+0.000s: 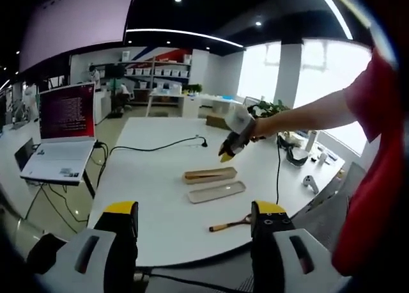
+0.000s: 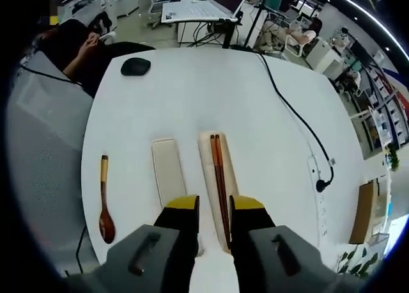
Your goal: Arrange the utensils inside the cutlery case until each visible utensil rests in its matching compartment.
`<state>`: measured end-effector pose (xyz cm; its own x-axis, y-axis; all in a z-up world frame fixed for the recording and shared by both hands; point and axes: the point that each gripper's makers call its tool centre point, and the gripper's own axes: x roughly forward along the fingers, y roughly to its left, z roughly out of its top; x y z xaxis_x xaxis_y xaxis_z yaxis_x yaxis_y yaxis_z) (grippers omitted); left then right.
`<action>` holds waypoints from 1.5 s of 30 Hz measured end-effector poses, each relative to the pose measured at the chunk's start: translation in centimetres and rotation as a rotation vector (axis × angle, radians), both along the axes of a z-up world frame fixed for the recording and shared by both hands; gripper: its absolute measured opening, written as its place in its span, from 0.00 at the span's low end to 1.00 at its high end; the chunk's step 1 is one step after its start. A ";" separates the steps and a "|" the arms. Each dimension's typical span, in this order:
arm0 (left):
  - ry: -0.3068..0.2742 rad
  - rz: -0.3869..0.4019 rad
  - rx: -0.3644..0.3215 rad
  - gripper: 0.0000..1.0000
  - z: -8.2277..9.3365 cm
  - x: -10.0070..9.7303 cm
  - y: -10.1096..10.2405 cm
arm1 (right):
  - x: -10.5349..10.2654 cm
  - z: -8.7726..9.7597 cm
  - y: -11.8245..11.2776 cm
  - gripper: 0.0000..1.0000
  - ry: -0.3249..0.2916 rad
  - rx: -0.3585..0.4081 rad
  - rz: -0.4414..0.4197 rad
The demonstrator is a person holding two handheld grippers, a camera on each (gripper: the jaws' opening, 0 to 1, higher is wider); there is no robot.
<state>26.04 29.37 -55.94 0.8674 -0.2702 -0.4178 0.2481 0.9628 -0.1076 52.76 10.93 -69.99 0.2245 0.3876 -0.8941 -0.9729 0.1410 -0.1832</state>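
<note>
Left gripper view: left gripper (image 1: 195, 226) spread, empty, held back from table edge (image 1: 160, 258). Case base (image 1: 210, 174) and lid (image 1: 216, 191) lie side by side mid-table; wooden spoon (image 1: 230, 224) near front edge, apart from both. Right gripper (image 1: 231, 146) hangs above case; its jaw state unclear here.

Right gripper view: right gripper (image 2: 214, 206) slightly parted, empty, above near end of case base (image 2: 208, 158) holding chopsticks (image 2: 218, 171). Spoon (image 2: 105, 200) still outside; best pinched mid-handle, laid beside chopsticks. Near end of base hidden behind jaws.

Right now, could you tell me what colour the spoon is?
Dark reddish-brown bowl, lighter tan handle end; spoon shows best in the right gripper view.
</note>
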 end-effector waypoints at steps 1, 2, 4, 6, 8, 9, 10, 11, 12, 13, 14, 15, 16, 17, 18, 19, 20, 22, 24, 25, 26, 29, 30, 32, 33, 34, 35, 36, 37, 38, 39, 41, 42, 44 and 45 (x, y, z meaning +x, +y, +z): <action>0.000 0.000 0.000 0.74 0.0 0.0 0.0 | -0.3 0.0 -0.1 0.15 0.001 -0.003 0.006; -0.004 -0.002 0.002 0.74 0.1 -0.1 -0.1 | -0.4 0.1 -0.2 0.15 -0.004 -0.010 0.014; -0.006 -0.001 -0.002 0.74 0.2 -0.2 -0.2 | -0.8 0.1 -0.3 0.15 -0.009 -0.020 0.029; -0.010 0.000 -0.006 0.74 0.3 -0.4 -0.3 | -0.9 0.1 -0.8 0.15 -0.028 -0.056 0.054; -0.007 0.001 -0.008 0.74 0.2 -0.5 -0.3 | -1.2 0.2 -0.9 0.14 -0.036 -0.061 0.063; -0.009 0.000 -0.005 0.74 0.2 -0.6 -0.3 | -1.3 0.2 -0.9 0.14 -0.033 -0.058 0.063; -0.011 0.000 -0.004 0.74 0.3 -0.6 -0.3 | -1.5 0.2 -1.0 0.15 -0.029 -0.058 0.063; -0.012 0.001 -0.005 0.74 0.3 -0.7 -0.3 | -1.6 0.2 -1.0 0.15 -0.028 -0.060 0.064; -0.013 0.002 -0.009 0.74 0.4 -0.7 -0.3 | -1.6 0.3 -1.1 0.15 -0.033 -0.060 0.064; -0.016 0.004 -0.010 0.74 0.4 -0.7 -0.2 | -1.4 0.3 -1.1 0.16 -0.034 -0.060 0.064; -0.019 0.005 -0.010 0.74 0.5 -0.7 -0.2 | -1.3 0.3 -1.1 0.16 -0.033 -0.058 0.064; -0.020 0.004 -0.010 0.74 0.5 -0.8 -0.2 | -1.3 0.4 -1.1 0.16 -0.031 -0.056 0.064; -0.020 0.003 -0.010 0.74 0.5 -0.8 -0.2 | -1.3 0.4 -1.2 0.16 -0.030 -0.054 0.062; -0.021 0.003 -0.009 0.74 0.5 -0.9 -0.2 | -1.3 0.4 -1.2 0.16 -0.029 -0.053 0.060; -0.022 0.004 -0.008 0.74 0.4 -0.9 -0.2 | -1.3 0.4 -1.3 0.16 -0.026 -0.052 0.062; -0.021 0.005 -0.008 0.74 0.4 -1.0 -0.2 | -1.4 0.5 -1.3 0.16 -0.023 -0.054 0.065; -0.023 0.007 -0.007 0.74 0.4 -1.1 -0.2 | -1.5 0.5 -1.3 0.16 -0.021 -0.056 0.069; -0.026 0.013 -0.003 0.73 0.4 -1.3 -0.1 | -1.8 0.5 -1.2 0.16 -0.020 -0.052 0.074; -0.031 0.019 -0.002 0.73 0.5 -1.4 0.1 | -2.3 0.5 -1.1 0.16 -0.013 -0.043 0.074; -0.032 0.023 -0.003 0.73 0.5 -1.5 0.2 | -2.7 0.3 -0.9 0.17 -0.009 -0.042 0.077; -0.032 0.026 -0.005 0.74 0.5 -1.6 0.2 | -2.8 0.2 -0.8 0.18 -0.010 -0.040 0.076; -0.035 0.037 -0.012 0.74 0.6 -1.7 0.4 | -3.4 0.0 -0.2 0.19 -0.019 0.007 0.079; -0.035 0.040 -0.013 0.74 0.6 -1.7 0.5 | -3.5 -0.1 -0.2 0.19 -0.013 0.006 0.074; -0.033 0.043 -0.016 0.74 0.5 -1.8 0.5 | -4.0 -0.5 -0.3 0.20 -0.002 0.006 0.064; -0.032 0.045 -0.017 0.74 0.4 -1.9 0.5 | -4.5 -0.8 -0.2 0.20 0.003 0.014 0.068; -0.032 0.048 -0.018 0.74 0.4 -1.9 0.6 | -4.7 -1.0 -0.2 0.20 0.005 0.017 0.067; -0.031 0.050 -0.020 0.74 0.3 -1.9 0.6 | -5.0 -1.1 -0.2 0.20 0.010 0.020 0.062; -0.029 0.051 -0.022 0.74 0.2 -2.0 0.6 | -5.4 -1.4 -0.1 0.20 0.020 0.026 0.057; -0.026 0.053 -0.023 0.74 0.1 -2.0 0.6 | -5.9 -1.7 -0.1 0.19 0.028 0.034 0.051; -0.025 0.053 -0.023 0.74 0.1 -2.1 0.5 | -6.2 -2.0 -0.1 0.19 0.033 0.039 0.050; -0.024 0.053 -0.022 0.74 0.1 -2.1 0.5 | -6.9 -2.4 -0.2 0.19 0.045 0.036 0.063; -0.023 0.051 -0.016 0.74 0.1 -2.1 0.5 | -7.5 -3.0 -0.4 0.19 0.045 0.026 0.082; -0.024 0.052 -0.016 0.74 0.1 -2.1 0.5 | -7.8 -3.3 -0.4 0.18 0.045 0.025 0.083; -0.023 0.058 -0.020 0.74 0.0 -2.1 0.6 | -8.6 -3.7 -0.3 0.18 0.068 0.039 0.068; -0.023 0.059 -0.021 0.74 0.0 -2.1 0.6 | -8.9 -3.8 -0.2 0.18 0.072 0.043 0.067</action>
<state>23.98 29.96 -55.91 0.8914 -0.2271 -0.3923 0.1939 0.9733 -0.1229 43.88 10.73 -73.81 0.1328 0.4382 -0.8890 -0.9908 0.0818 -0.1077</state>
